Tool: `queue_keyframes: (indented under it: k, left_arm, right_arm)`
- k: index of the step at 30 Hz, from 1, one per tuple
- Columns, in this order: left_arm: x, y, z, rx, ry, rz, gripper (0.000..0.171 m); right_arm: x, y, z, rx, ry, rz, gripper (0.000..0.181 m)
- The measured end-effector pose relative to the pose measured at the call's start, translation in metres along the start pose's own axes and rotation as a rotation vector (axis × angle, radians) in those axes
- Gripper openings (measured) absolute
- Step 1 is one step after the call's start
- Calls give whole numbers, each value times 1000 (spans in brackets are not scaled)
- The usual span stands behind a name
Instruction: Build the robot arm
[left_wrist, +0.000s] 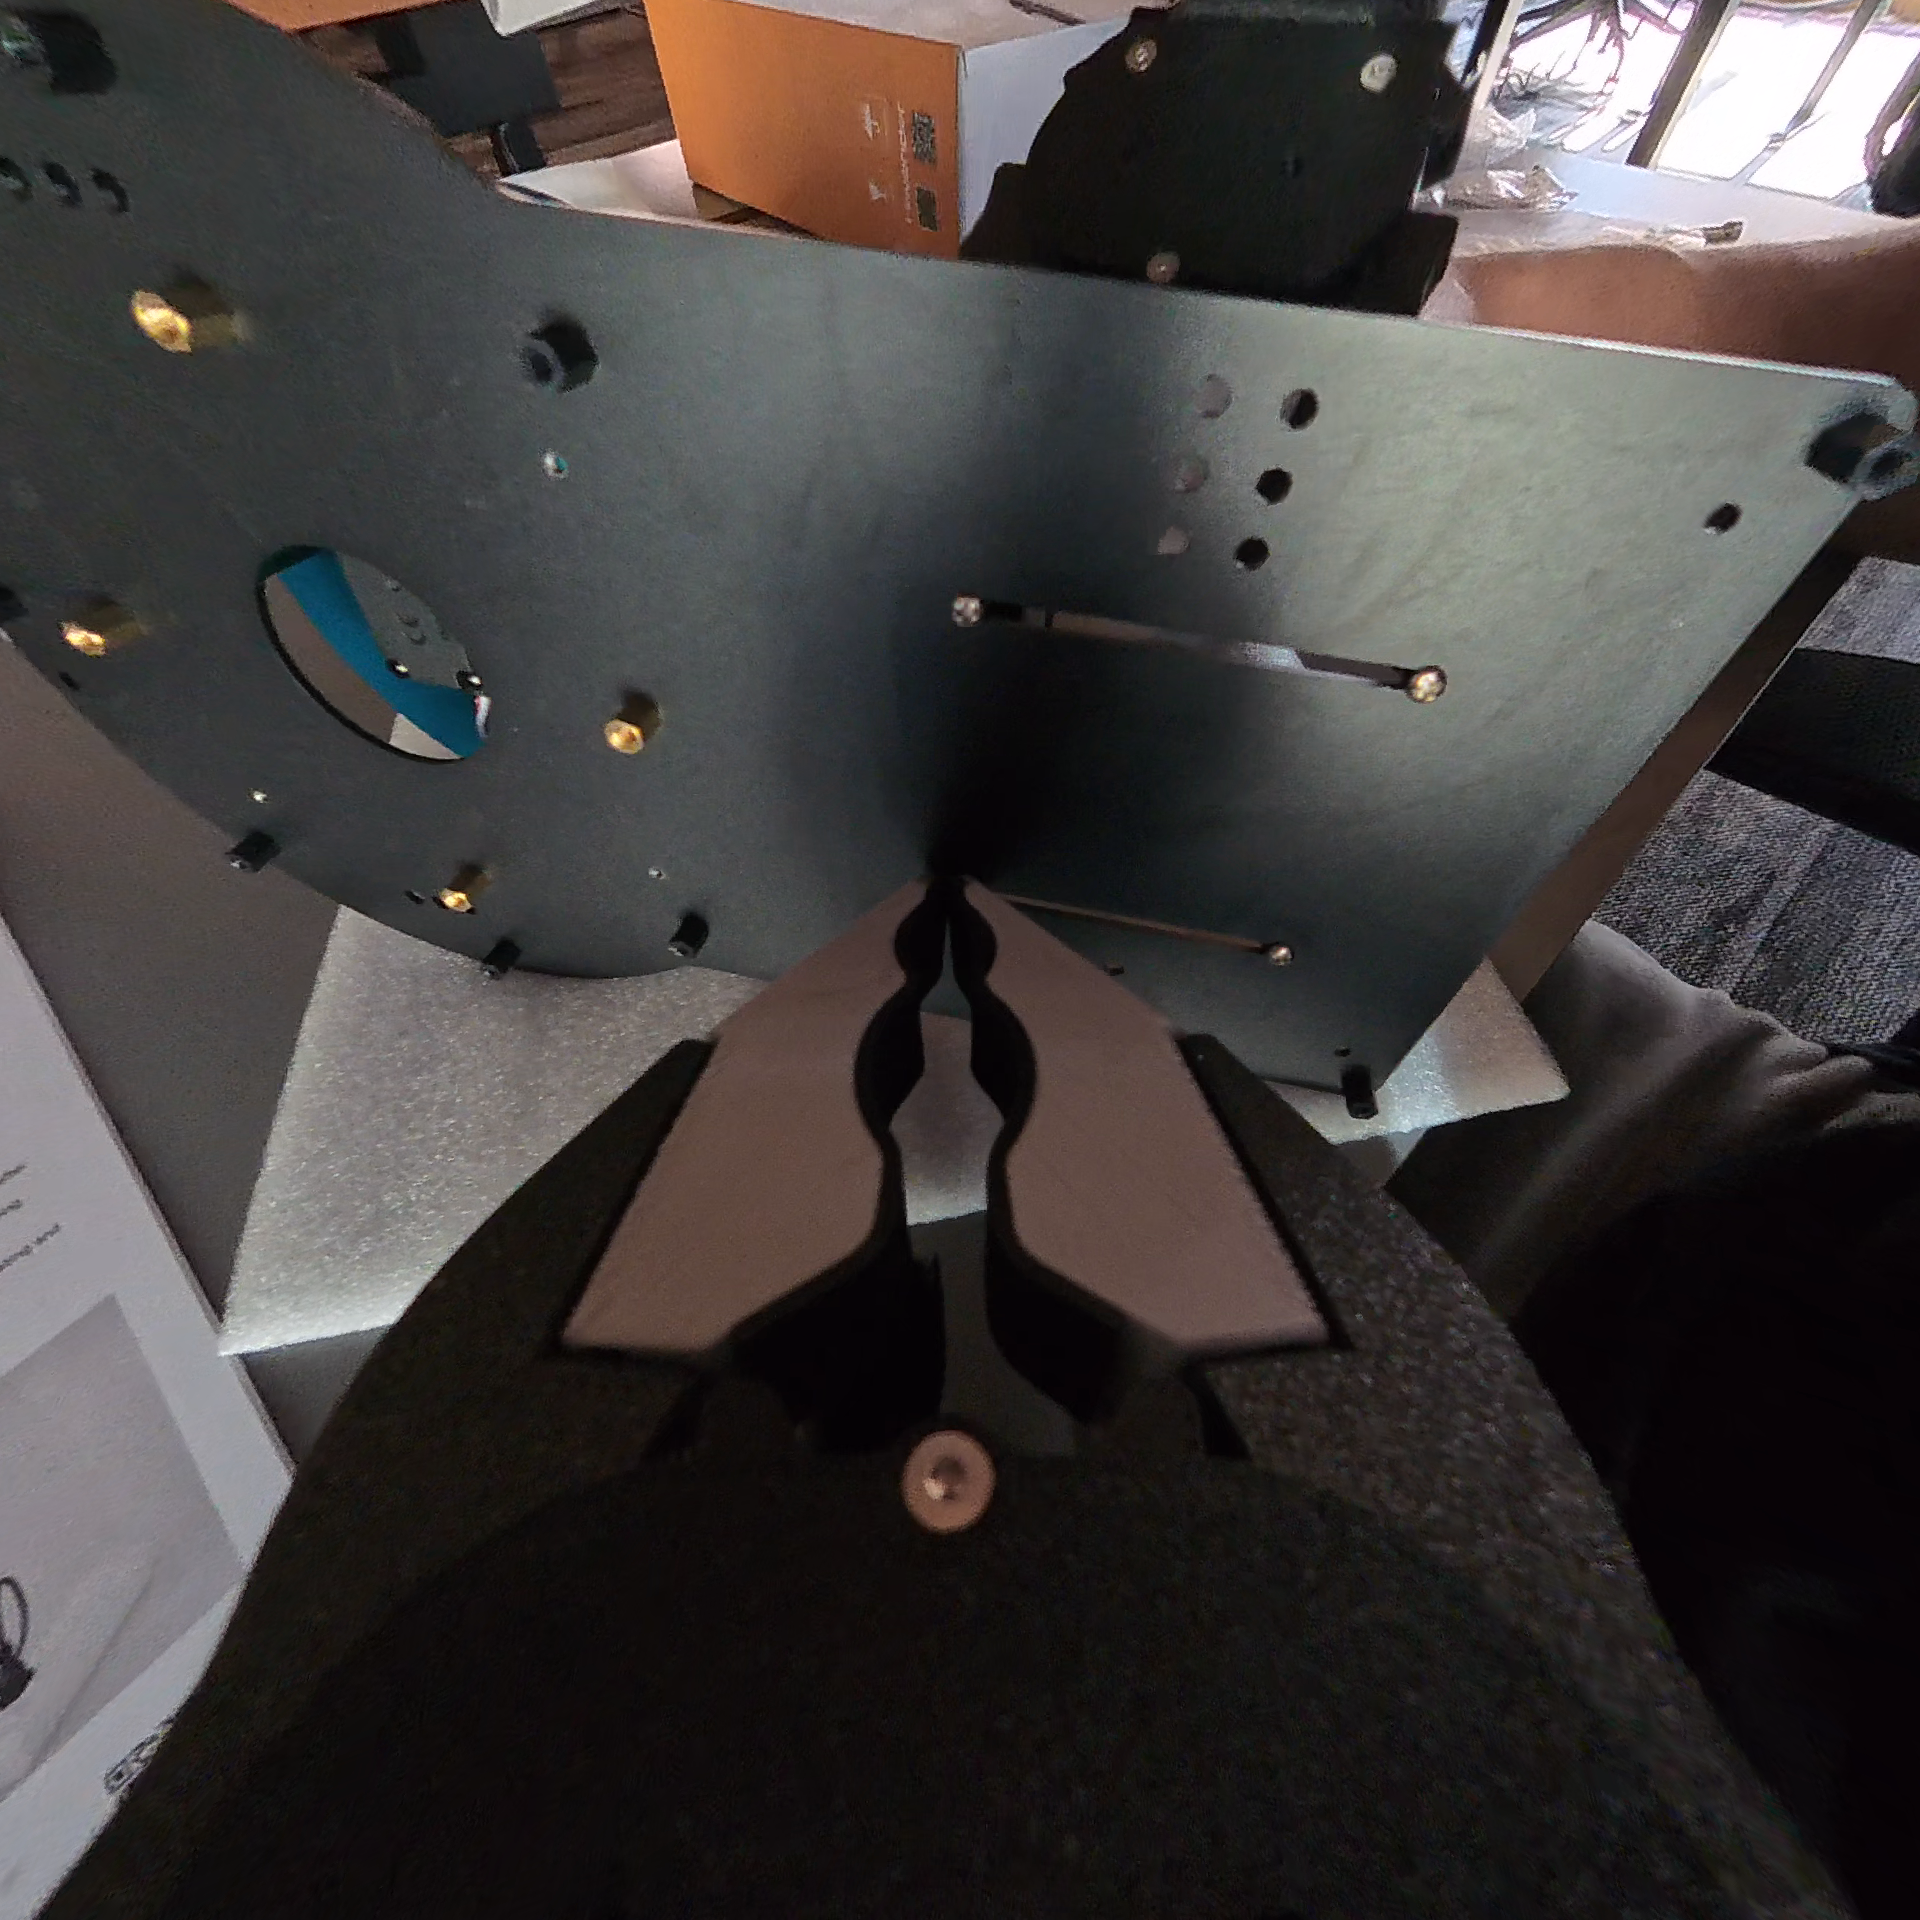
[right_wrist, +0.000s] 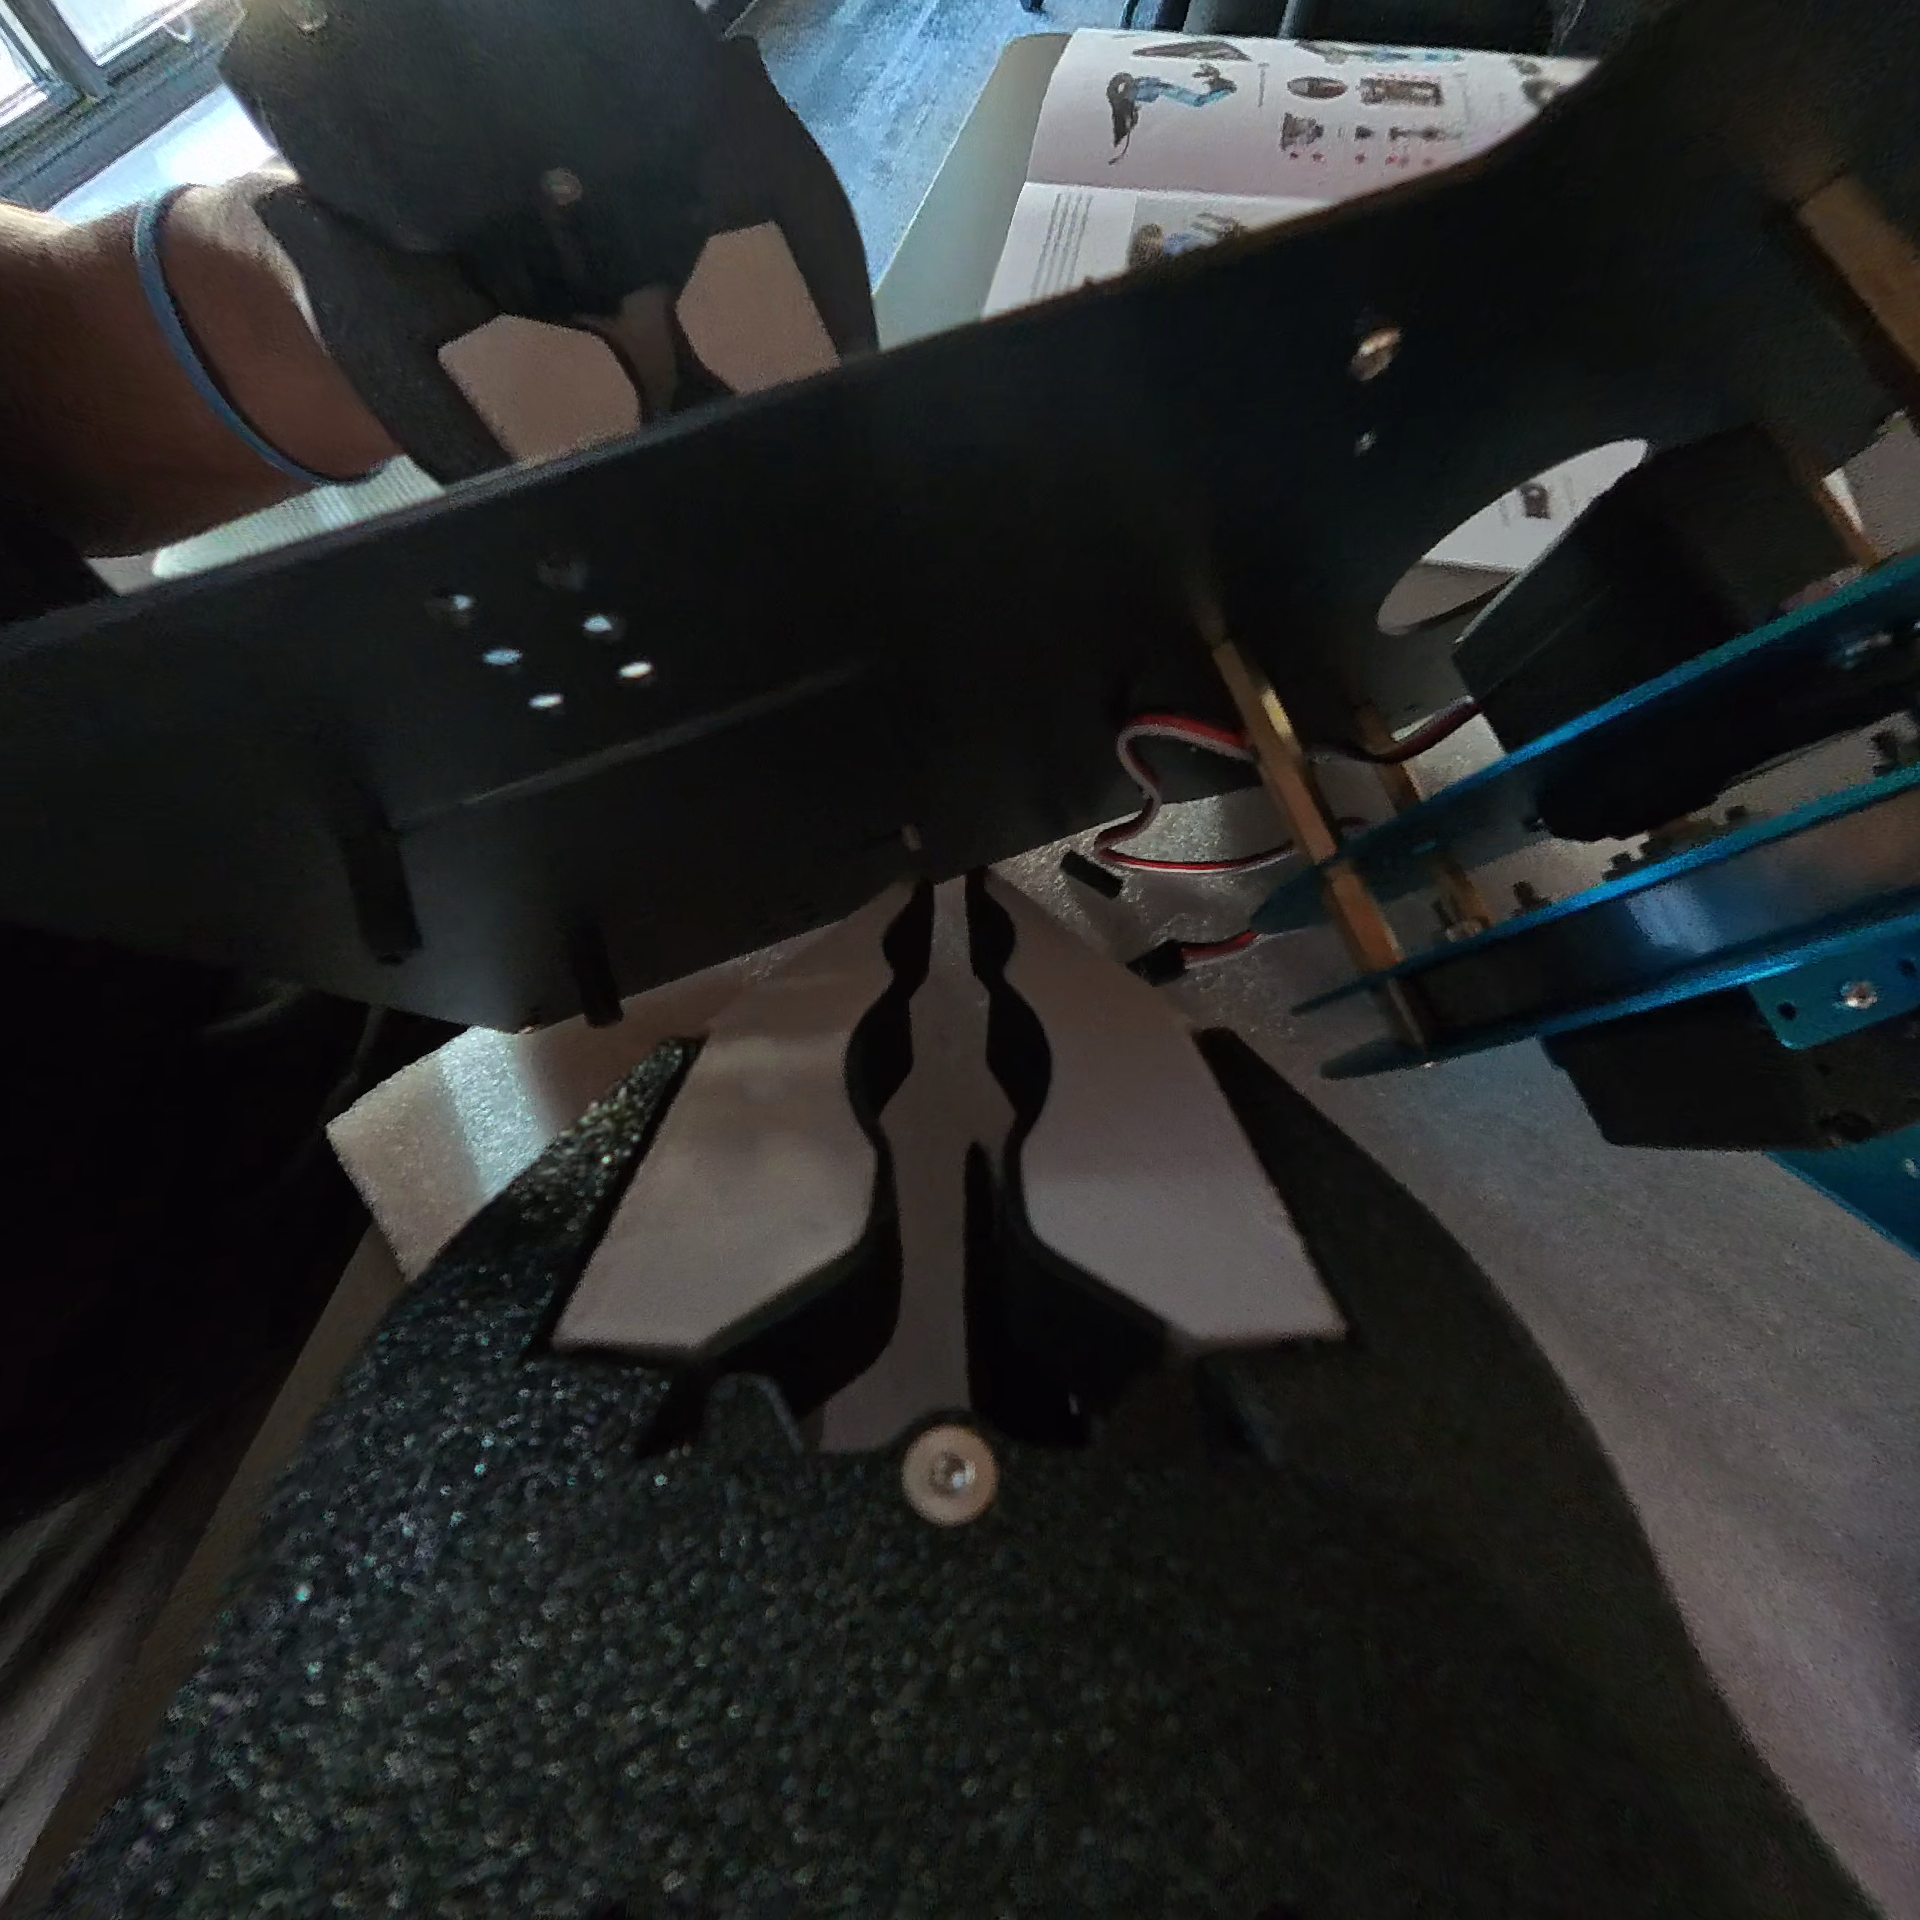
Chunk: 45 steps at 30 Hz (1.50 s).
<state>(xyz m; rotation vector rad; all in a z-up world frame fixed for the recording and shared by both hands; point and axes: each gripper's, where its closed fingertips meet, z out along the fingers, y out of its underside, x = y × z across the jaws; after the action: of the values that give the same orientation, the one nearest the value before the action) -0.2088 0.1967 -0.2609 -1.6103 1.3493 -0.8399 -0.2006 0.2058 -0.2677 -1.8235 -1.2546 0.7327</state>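
Observation:
A dark metal plate (left_wrist: 831, 468) with round holes, slots, brass standoffs (left_wrist: 156, 317) and black spacers is held up off the table, tilted. My left gripper (left_wrist: 948, 888) is shut on its near edge. My right gripper (right_wrist: 940, 894) is shut on the opposite edge of the plate (right_wrist: 831, 540). The right gripper's black body (left_wrist: 1226, 135) shows behind the plate's top edge. The left gripper's body (right_wrist: 499, 156) shows beyond the plate's far edge. A blue metal bracket assembly (right_wrist: 1662, 935) with black servos hangs from the plate on brass standoffs (right_wrist: 1273, 727), trailing red, white and black wires (right_wrist: 1174, 748).
A white foam sheet (left_wrist: 468, 1143) lies on the table under the plate. An open instruction booklet (right_wrist: 1247, 135) lies beside it, at the left in the left wrist view (left_wrist: 94, 1403). An orange and white box (left_wrist: 810, 114) stands at the back. A person's forearm (right_wrist: 125, 343) holds the left gripper.

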Motion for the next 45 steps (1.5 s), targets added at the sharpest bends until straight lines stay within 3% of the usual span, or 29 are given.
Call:
queue_keyframes:
  k: [4,10,12,18,28,33,42,45]
  left_arm:
    - [-1,0,0,1,0,-6,0]
    - [-1,0,0,9,-15,1,0]
    - [-1,0,0,16,-8,-9,0]
    - [-1,0,0,17,27,-35,0]
    - [-1,0,0,8,60,-73,0]
    - [0,0,0,7,76,-93,0]
    - [-1,0,0,9,96,-120,0]
    - [-1,0,0,6,99,-122,0]
  right_arm:
    - [19,2,5,-37,120,-8,11]
    - [21,22,22,-182,242,-232,32]
    - [16,20,20,-159,206,-271,30]
    - [21,19,21,-141,125,-354,46]
    - [12,22,27,-144,25,-320,32]
    - [17,16,25,-120,97,-389,40]
    - [14,19,28,-125,41,-352,35]
    - [8,21,28,-135,-10,-346,20]
